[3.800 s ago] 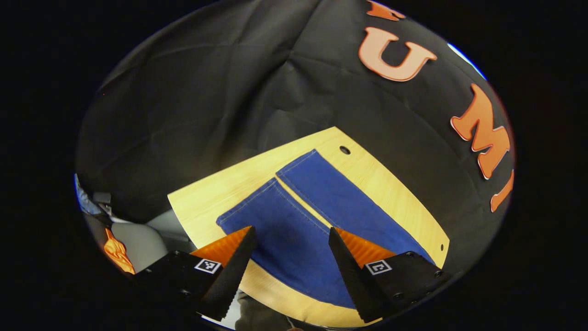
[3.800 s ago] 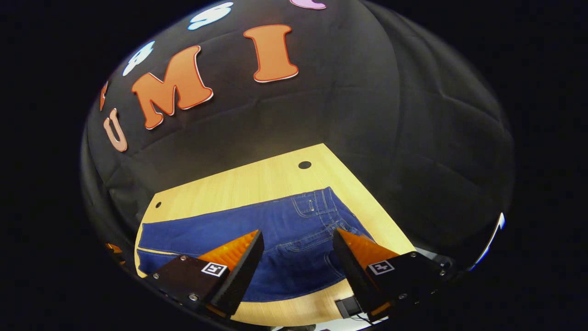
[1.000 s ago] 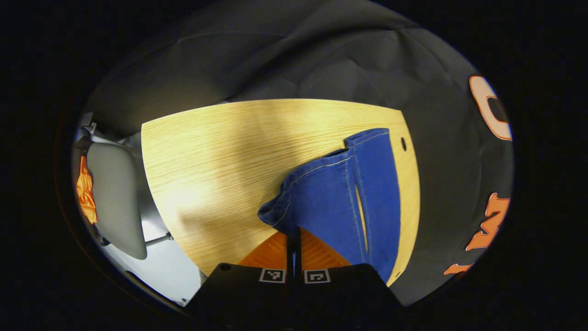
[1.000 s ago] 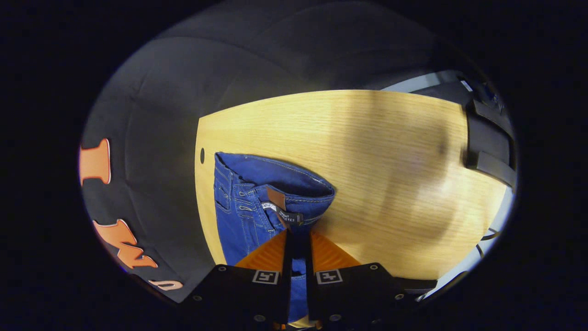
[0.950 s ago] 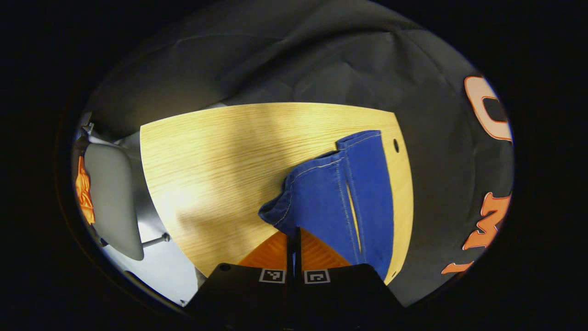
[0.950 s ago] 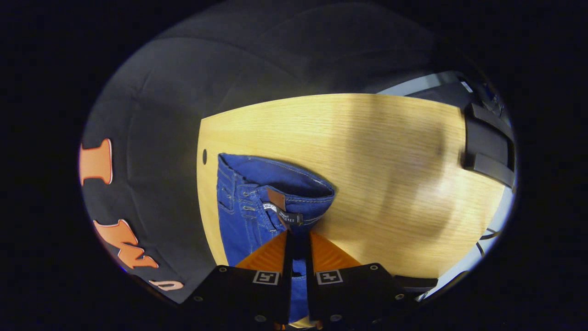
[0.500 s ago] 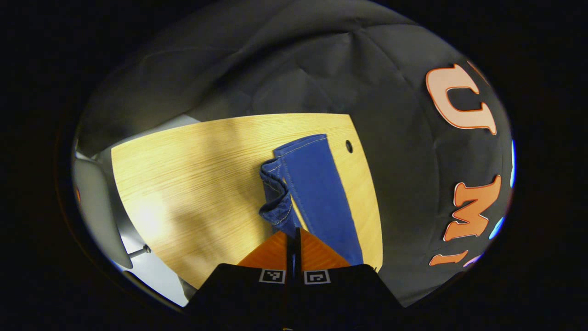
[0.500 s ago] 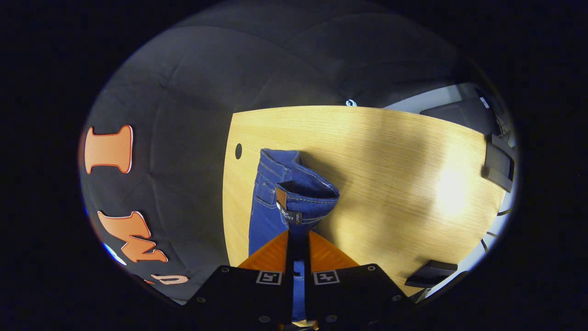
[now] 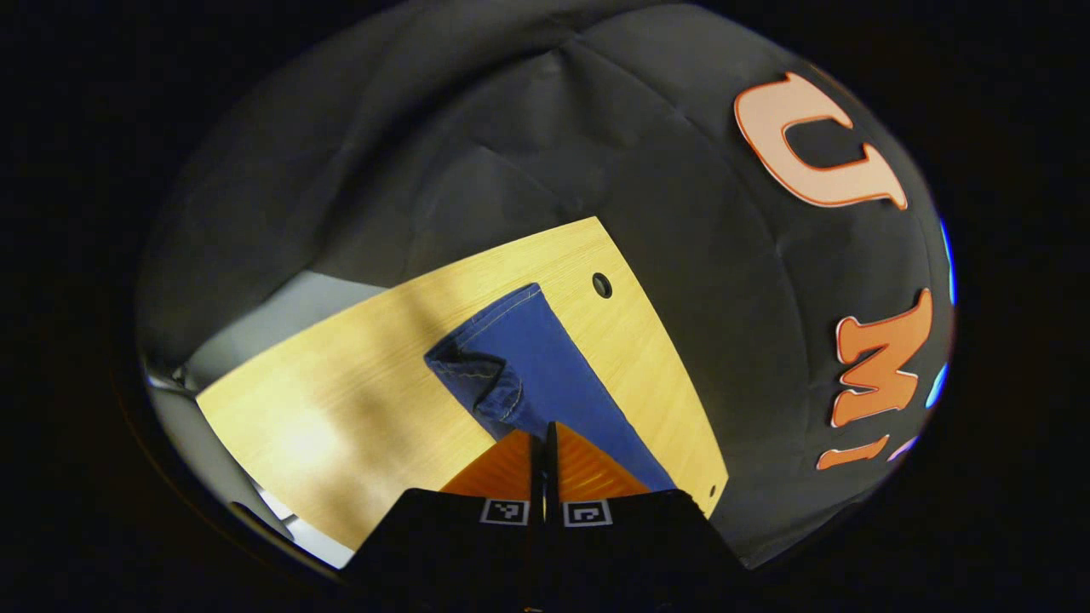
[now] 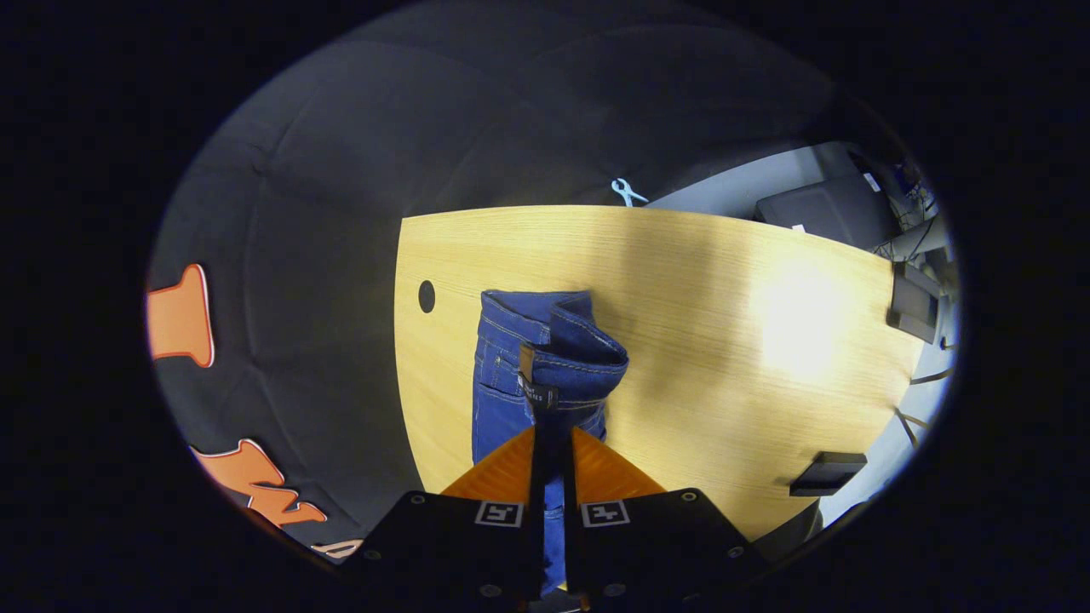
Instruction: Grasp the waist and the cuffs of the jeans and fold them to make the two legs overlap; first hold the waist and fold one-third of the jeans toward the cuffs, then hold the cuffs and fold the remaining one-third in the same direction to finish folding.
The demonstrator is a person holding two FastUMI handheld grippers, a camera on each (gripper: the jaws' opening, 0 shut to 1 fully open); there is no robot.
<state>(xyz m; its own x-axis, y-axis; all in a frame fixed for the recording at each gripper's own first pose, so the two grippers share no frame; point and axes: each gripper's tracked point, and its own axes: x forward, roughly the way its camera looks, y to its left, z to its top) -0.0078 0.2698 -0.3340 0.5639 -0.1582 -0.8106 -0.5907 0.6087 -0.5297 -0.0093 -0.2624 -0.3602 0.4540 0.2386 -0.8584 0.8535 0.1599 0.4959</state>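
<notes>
Black booth cloth wraps behind a pale wood table that runs across the middle of both views. On it the jeans lie as a narrow blue strip near the table's edge with the round hole. Left gripper is clamped on the cuffs, lower centre of its view (cuff end curled over). Right gripper is pinched on the waist, lifted and bunched

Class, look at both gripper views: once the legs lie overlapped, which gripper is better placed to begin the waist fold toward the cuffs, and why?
Probably the right gripper: it is shut on the jeans' waist. The left gripper is shut on the cuff end.
</notes>
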